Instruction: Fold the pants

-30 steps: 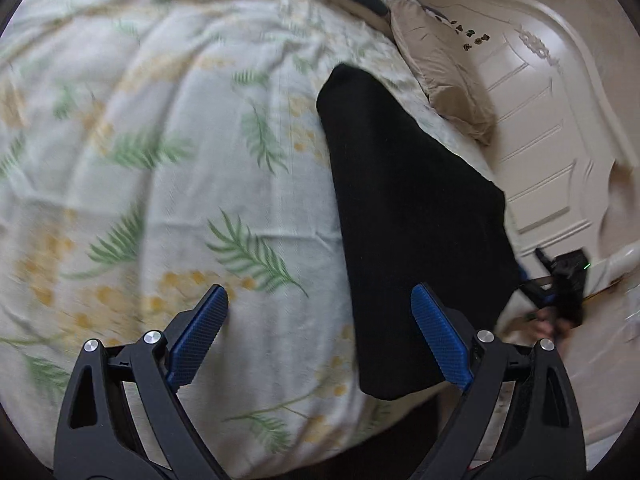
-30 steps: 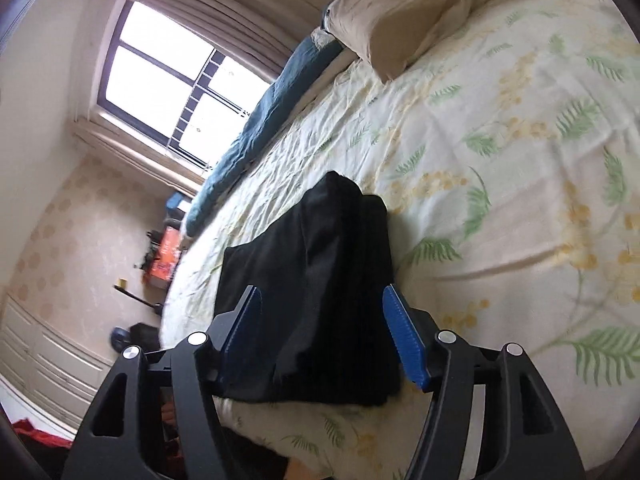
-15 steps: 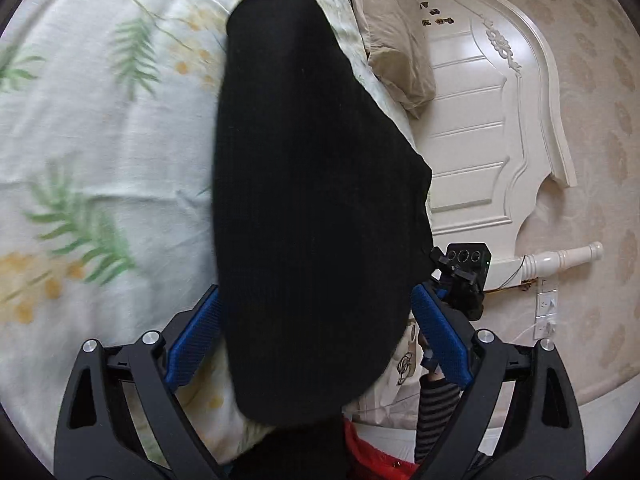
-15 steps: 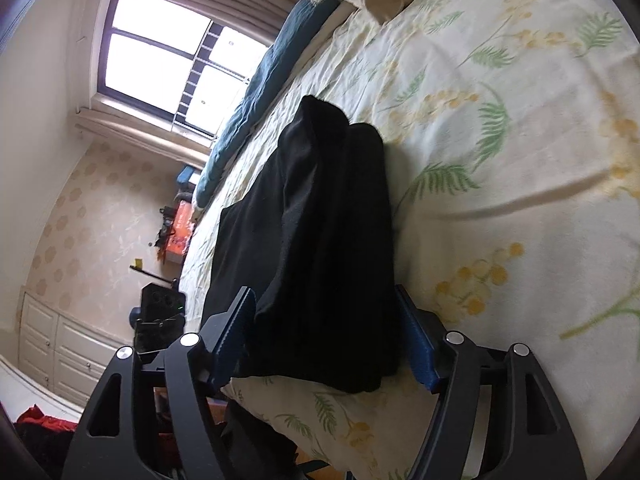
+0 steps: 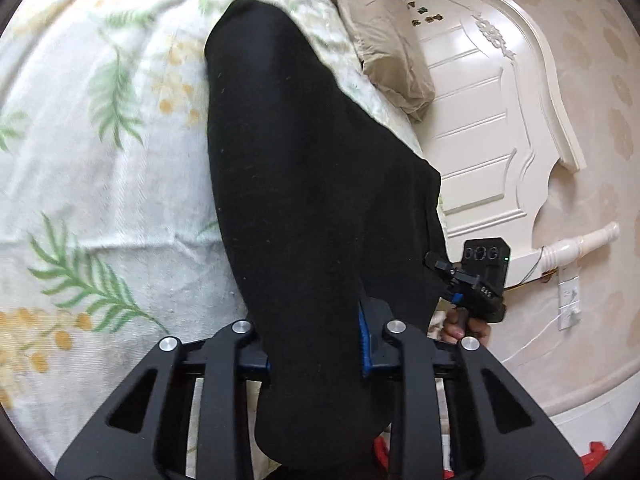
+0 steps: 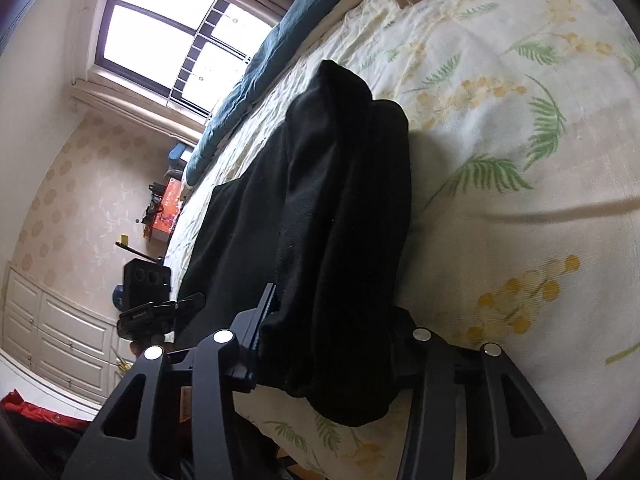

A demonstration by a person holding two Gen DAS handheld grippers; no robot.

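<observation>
Black pants [image 5: 304,184] lie folded lengthwise on the leaf-patterned bed sheet [image 5: 100,168], stretching away from me. My left gripper [image 5: 314,344] is shut on the near end of the pants; the cloth hides most of both fingers. In the right wrist view the pants [image 6: 340,208] run up the frame as a thick layered strip. My right gripper [image 6: 328,344] is shut on its near end. Each gripper shows in the other's view, the right one [image 5: 476,284] and the left one [image 6: 156,312], close together at the bed edge.
A tan pillow [image 5: 384,40] lies by the white carved headboard [image 5: 500,120]. A blue bolster [image 6: 264,68] runs along the far bed edge under a window [image 6: 176,28]. White cabinets [image 6: 52,332] and an orange box [image 6: 168,208] stand by the wall.
Both grippers moved in over the near end of the pants and closed on the cloth; they were open and short of it a second ago.
</observation>
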